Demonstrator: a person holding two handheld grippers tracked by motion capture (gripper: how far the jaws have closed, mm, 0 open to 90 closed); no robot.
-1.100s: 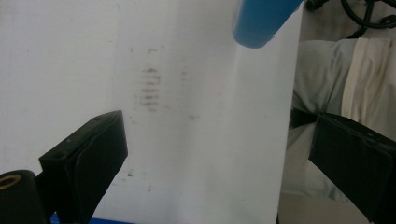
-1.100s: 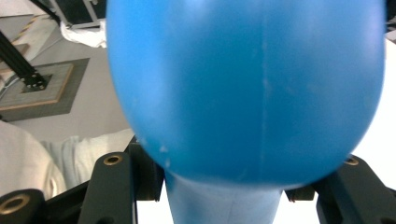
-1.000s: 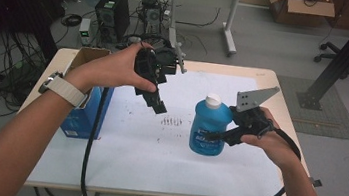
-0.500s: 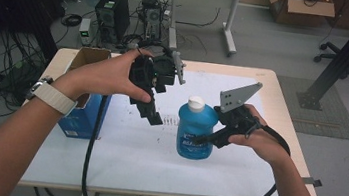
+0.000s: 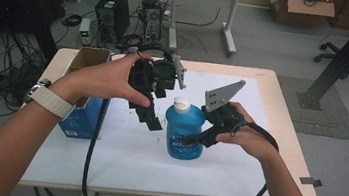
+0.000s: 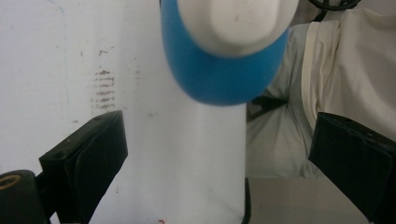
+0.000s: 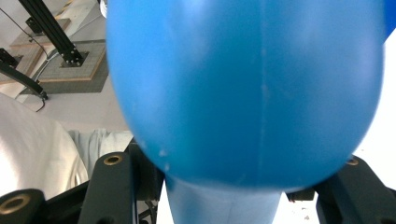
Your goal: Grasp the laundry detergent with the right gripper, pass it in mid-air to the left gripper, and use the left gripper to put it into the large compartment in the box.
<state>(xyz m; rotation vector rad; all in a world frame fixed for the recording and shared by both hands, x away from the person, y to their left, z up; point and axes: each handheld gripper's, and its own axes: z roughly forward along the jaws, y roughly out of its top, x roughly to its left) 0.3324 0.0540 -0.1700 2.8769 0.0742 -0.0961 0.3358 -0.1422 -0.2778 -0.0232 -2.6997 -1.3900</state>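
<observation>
A blue bottle (image 5: 183, 135) with a white cap (image 5: 182, 103) stands upright over the white sheet at the table's middle. My right gripper (image 5: 196, 140) is shut on its body from the right, and the bottle's blue side (image 7: 243, 93) bulges between the jaws in the right gripper view. My left gripper (image 5: 153, 121) hangs open just left of the cap, jaws pointing down, holding nothing. In the left gripper view the cap (image 6: 233, 23) and blue shoulder (image 6: 210, 79) sit ahead of the wide-apart jaws of the left gripper (image 6: 219, 128).
An open blue cardboard box (image 5: 82, 114) stands at the table's left edge. A white sheet (image 5: 120, 157) with a dark smudge covers the wooden table (image 5: 288, 142). Behind on the floor are a computer tower (image 5: 112, 17), cables and another table.
My right gripper has carried the bottle leftward, from the right part of the sheet to its middle, close beside the left gripper. The left gripper has barely shifted.
</observation>
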